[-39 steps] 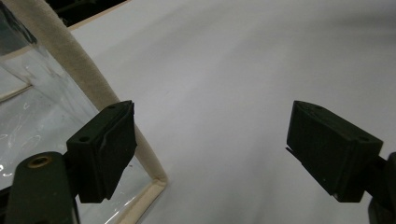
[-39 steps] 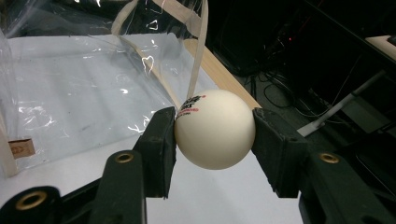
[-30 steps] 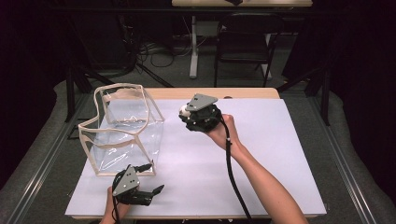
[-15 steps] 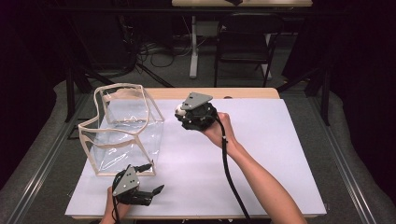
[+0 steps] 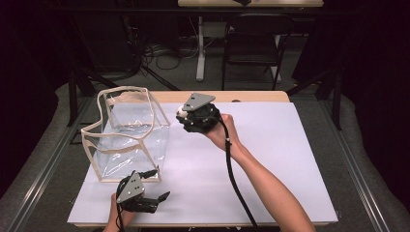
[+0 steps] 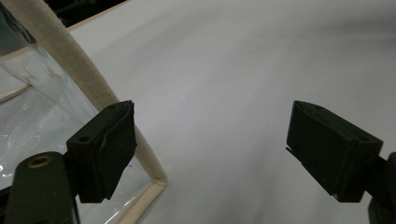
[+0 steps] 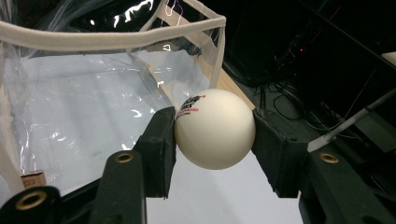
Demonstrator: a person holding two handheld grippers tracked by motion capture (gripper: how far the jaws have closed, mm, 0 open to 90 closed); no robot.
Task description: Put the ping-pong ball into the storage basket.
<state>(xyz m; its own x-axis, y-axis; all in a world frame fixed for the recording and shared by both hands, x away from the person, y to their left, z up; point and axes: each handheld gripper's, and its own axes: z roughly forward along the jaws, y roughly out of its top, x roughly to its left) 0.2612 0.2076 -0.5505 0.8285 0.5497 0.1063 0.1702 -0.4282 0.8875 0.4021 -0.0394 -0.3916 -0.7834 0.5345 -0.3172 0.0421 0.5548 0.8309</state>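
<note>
A white ping-pong ball [image 7: 215,129] with small printed lettering sits between the two black pads of my right gripper [image 7: 214,140], which is shut on it. In the high view that gripper [image 5: 186,115] hangs above the white table top, just right of a clear plastic bag [image 5: 126,135] with cream trim, and a bit of the ball [image 5: 181,110] peeks out at its left. The bag's rim [image 7: 107,39] lies close ahead of the ball. My left gripper [image 5: 157,184] rests low at the table's near edge, open, beside the bag's bottom corner [image 6: 152,179].
A white sheet [image 5: 270,159] covers the wooden table. The right gripper's black cable [image 5: 234,179] trails along the forearm. A dark chair [image 5: 251,43] and a table leg [image 5: 199,48] stand beyond the far edge on the grey floor.
The right gripper with the ball has drifted slightly left and up, nearer the bag. The left gripper has stayed still.
</note>
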